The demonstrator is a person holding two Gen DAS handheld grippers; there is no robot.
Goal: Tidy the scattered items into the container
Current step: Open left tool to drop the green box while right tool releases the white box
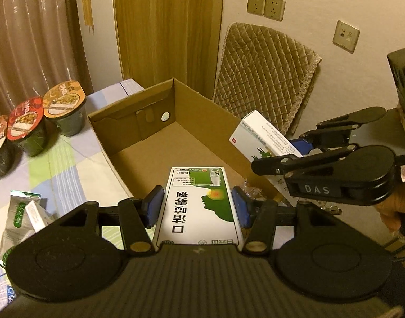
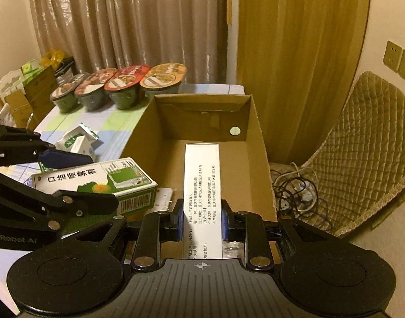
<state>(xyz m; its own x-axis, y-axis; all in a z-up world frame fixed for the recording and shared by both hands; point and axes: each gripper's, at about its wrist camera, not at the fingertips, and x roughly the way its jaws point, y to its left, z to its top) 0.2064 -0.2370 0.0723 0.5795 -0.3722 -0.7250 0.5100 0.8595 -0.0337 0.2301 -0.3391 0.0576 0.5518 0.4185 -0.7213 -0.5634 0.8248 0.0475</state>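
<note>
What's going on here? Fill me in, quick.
A person is packing items into the open cardboard box with two handheld grippers. The left gripper grips a green-and-white medicine box; the right gripper grips a white medicine box. Both are held over the box. Noodle cups and a foil pouch remain on the table.

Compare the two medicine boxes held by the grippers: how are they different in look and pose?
The green-and-white box in the left gripper is wider, with a green printed face; the white box in the right gripper is narrower, showing only black text. The green-and-white box lies flat; the white box, seen from the left wrist, tilts upward. Both are clamped over the cardboard box.
</note>
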